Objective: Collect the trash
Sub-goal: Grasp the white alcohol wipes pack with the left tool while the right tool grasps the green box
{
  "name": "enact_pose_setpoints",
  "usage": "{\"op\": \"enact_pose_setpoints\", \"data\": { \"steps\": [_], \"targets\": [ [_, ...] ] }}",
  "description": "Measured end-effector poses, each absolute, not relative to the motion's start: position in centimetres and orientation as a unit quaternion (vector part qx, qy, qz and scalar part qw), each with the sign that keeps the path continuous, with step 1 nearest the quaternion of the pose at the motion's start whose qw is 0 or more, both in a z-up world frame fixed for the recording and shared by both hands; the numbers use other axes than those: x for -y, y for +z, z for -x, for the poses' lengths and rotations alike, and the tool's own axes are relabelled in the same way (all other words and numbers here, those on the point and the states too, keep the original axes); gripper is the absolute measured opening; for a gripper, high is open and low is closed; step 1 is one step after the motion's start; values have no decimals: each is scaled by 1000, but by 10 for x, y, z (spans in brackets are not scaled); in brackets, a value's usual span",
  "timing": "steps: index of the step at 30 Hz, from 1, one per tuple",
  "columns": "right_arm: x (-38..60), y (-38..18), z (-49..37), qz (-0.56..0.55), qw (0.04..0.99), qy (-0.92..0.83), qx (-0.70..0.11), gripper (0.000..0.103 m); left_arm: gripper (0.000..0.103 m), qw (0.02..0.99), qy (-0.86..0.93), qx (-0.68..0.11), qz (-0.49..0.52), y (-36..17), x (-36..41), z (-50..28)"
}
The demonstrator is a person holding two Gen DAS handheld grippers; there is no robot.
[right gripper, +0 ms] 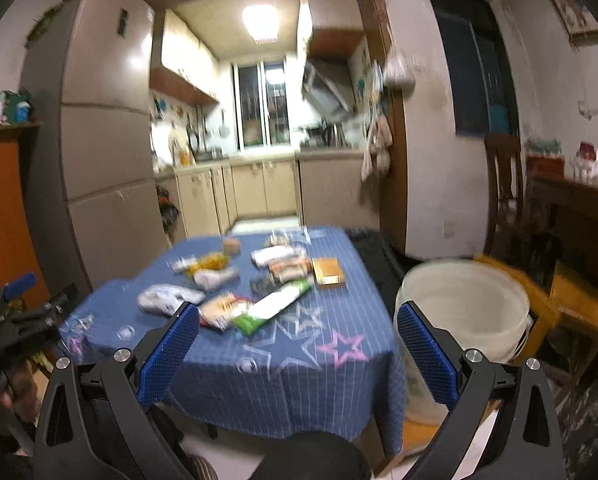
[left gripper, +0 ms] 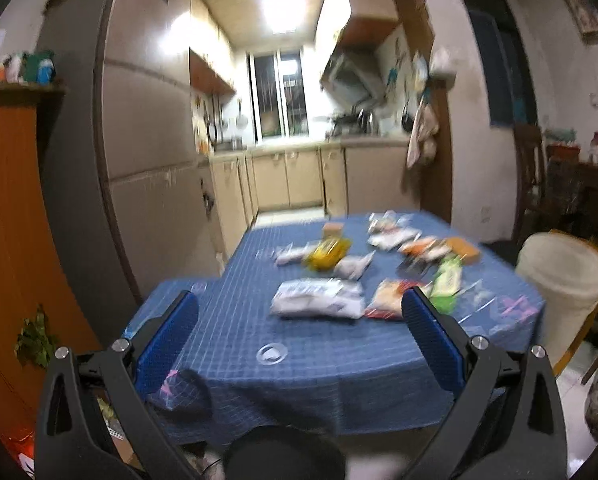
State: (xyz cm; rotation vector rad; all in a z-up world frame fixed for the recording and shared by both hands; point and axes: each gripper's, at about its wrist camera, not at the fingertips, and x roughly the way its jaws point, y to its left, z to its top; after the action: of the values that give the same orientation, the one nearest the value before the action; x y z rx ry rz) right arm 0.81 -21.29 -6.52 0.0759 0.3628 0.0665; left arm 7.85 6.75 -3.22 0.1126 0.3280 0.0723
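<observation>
scattered wrappers (left gripper: 317,303) lay mid-table on the blue checked tablecloth (right gripper: 299,380), white bucket (right gripper: 465,304) stood just beside its right edge, left gripper (left gripper: 299,312) and right gripper (right gripper: 297,322) hovered wide open, empty, kitchen (left gripper: 283,168) behind

The surface (right gripper: 283,380) wears a blue cloth gridded in white, with pink and white stars. The bucket (right gripper: 463,308) is cream; one wrapper (right gripper: 273,308) is green-and-white.

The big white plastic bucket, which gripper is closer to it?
Right. The right gripper is beside the big white plastic bucket; the left gripper is farther left, across the table corner.
</observation>
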Motion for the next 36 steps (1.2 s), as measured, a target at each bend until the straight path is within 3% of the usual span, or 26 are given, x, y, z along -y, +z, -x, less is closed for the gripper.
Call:
{"op": "enact_pose_setpoints", "data": {
  "steps": [12, 22, 30, 33, 36],
  "targets": [
    [194, -118, -132, -87, 939, 71, -325, 99, 98, 956, -83, -273, -76, -99, -111, -175],
    [175, -142, -220, -80, 909, 79, -402, 99, 98, 868, -299, -285, -276, -109, -111, -276],
    [151, -151, -264, -108, 898, 66, -422, 98, 93, 801, -417, -289, -318, -109, -114, -331],
    [147, -159, -280, -129, 890, 40, -435, 90, 86, 774, -453, -302, -324, -118, -109, -341],
    [142, -170, -295, -137, 882, 23, -450, 74, 82, 750, -486, -304, -329, -126, -105, -348]
  ]
}}
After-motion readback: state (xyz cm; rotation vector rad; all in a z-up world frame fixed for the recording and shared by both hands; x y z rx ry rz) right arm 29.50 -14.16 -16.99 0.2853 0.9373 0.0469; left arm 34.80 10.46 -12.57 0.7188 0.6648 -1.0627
